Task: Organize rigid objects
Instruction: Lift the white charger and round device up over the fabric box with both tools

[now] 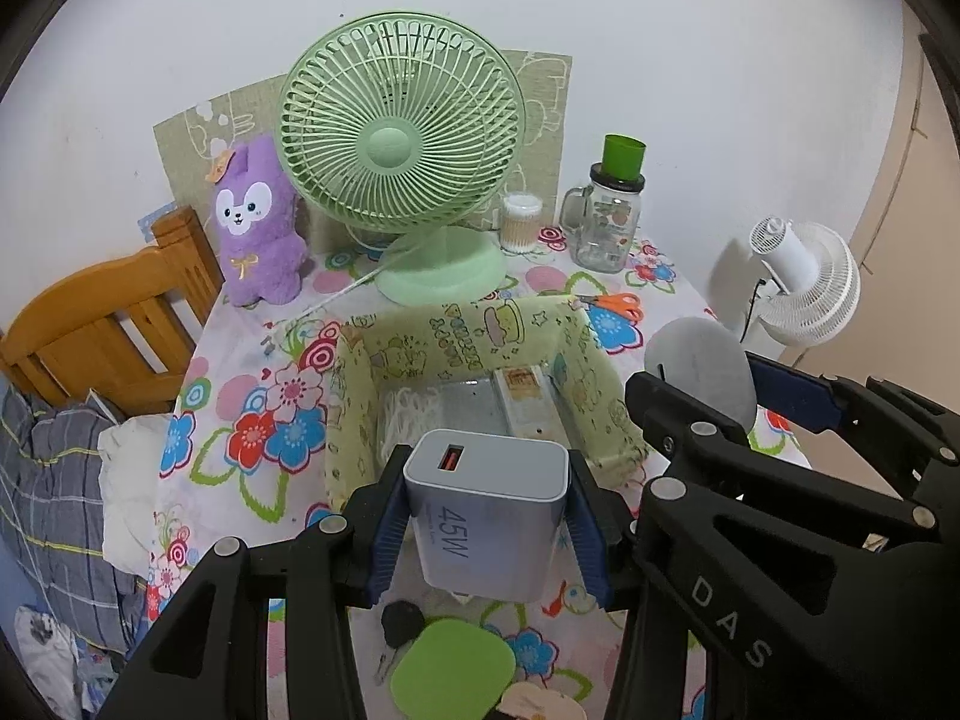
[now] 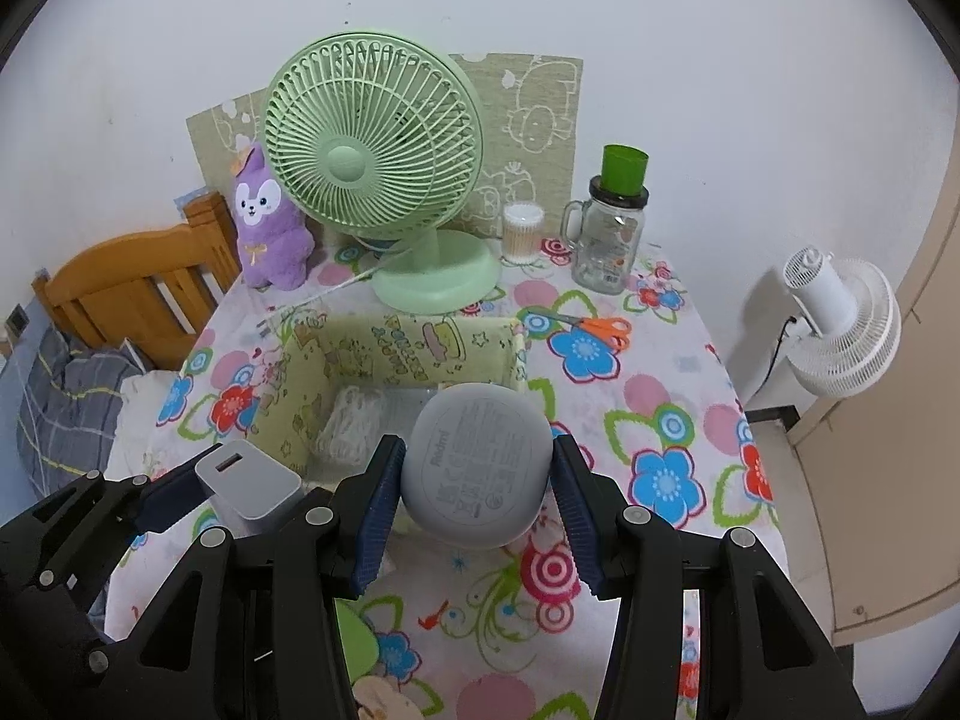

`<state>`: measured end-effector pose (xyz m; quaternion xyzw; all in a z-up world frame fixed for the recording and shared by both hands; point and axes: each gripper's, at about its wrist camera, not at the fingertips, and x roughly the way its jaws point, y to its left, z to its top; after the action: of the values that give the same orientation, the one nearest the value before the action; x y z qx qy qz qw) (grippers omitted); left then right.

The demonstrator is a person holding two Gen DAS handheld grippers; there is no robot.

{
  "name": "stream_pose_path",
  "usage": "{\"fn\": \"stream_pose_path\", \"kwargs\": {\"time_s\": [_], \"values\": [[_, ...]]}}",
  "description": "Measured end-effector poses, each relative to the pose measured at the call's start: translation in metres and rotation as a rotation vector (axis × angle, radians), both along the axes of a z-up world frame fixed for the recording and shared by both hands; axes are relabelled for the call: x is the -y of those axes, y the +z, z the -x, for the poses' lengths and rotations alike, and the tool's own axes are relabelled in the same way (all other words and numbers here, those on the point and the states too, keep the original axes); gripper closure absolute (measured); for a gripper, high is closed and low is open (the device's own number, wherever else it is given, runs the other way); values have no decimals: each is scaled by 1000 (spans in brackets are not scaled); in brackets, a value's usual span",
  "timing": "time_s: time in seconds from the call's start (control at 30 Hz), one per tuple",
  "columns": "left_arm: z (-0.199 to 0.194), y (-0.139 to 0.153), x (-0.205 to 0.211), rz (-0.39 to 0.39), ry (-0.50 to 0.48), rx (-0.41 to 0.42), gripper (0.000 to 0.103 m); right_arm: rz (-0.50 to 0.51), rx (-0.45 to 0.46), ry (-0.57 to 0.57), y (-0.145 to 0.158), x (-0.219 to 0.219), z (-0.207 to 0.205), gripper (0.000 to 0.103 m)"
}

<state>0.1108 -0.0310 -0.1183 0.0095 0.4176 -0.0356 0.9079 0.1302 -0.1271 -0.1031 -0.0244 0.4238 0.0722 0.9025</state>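
Note:
My left gripper [image 1: 486, 516] is shut on a grey 45W charger block [image 1: 489, 516], held above the near rim of a pale green fabric box [image 1: 456, 330]. The right gripper [image 2: 474, 480] is shut on a rounded grey earbud case [image 2: 477, 468], its label side facing me, over the box [image 2: 384, 342] near its right corner. Each gripper shows in the other's view: the right one with the case [image 1: 702, 369] at the right, the left one with the charger [image 2: 249, 483] at lower left. Inside the box lie a white coiled cord [image 1: 402, 420] and a flat packet.
A green desk fan [image 1: 399, 150], a purple plush toy [image 1: 258, 222], a cotton swab jar [image 1: 521, 222], a glass mug with a green cup [image 1: 606, 222] and orange scissors [image 1: 612, 305] stand behind the box. A key and green pad [image 1: 453, 669] lie near. Wooden chair at left, white fan at right.

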Motion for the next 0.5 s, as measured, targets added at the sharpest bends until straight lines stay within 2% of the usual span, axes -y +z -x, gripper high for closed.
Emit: {"fn": "stream_pose_path", "kwargs": {"time_s": [0.5], "values": [[-49,-8,0,9,47,-10,53,-6,-12,26,-7,0,-50,50]]}}
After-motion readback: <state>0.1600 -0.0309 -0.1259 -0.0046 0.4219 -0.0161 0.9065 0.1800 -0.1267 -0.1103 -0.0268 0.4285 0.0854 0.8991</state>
